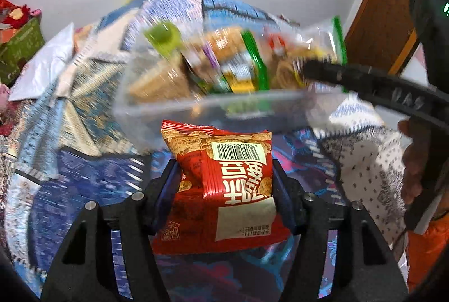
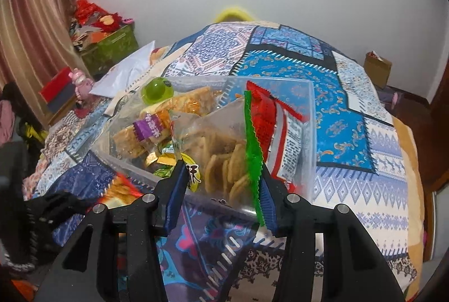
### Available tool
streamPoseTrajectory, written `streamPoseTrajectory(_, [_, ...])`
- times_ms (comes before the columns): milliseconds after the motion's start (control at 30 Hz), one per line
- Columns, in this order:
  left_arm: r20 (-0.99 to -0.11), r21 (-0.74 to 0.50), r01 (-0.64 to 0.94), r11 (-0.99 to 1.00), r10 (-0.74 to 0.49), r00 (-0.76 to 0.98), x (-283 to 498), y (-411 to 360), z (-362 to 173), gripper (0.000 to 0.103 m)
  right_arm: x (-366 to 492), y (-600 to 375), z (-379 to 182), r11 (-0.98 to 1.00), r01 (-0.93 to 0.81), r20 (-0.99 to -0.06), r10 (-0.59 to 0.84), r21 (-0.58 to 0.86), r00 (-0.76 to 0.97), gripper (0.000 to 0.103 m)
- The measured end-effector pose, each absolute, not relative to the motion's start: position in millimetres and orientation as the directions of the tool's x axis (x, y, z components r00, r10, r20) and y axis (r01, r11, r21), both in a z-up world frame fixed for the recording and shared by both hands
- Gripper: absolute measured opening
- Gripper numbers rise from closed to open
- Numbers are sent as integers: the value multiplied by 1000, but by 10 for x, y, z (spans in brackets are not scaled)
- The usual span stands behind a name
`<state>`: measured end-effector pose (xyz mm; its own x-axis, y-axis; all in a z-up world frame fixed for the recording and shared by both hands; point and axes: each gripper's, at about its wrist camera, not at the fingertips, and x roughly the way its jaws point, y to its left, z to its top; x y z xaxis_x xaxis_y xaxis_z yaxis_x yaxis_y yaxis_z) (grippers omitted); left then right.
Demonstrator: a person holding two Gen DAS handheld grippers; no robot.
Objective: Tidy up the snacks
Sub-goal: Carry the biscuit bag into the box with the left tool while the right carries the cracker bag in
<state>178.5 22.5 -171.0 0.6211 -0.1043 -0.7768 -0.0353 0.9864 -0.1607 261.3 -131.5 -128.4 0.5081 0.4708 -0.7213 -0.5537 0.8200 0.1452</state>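
Observation:
My left gripper [image 1: 224, 175] is shut on a red snack packet [image 1: 224, 184] with a barcode, held just in front of a clear plastic box [image 1: 213, 103] of snacks on the bed. My right gripper [image 2: 221, 184] is shut on a clear bag of round crackers [image 2: 224, 161] with a green edge, held over the near rim of the same box [image 2: 310, 133]. In the left wrist view the right gripper [image 1: 314, 69] reaches in from the right at the box's far right side. The box holds several wrapped bars, a green jelly cup [image 2: 155, 90] and a red packet [image 2: 263, 111].
A patchwork blue quilt [image 2: 336, 111] covers the bed. A white envelope [image 2: 126, 72] lies at the far left. A green box [image 2: 112, 46] piled with red items and a pink toy [image 2: 81, 83] stand left of the bed. A wooden door [image 1: 387, 7] is at the right.

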Motion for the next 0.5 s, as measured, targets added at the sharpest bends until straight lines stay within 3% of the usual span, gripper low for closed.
streamPoseTrajectory(267, [-701,-145,-74,987,-50,711,1912,508,-1258,63,2528,-1485,-1039,841,-517,-670,478,161,568,68])
streamPoseTrajectory(500, [-694,-100,-114,988,13,720,2313,612,-1258,63,2446,-1580,-934,834,-517,-629,510,194,586,71])
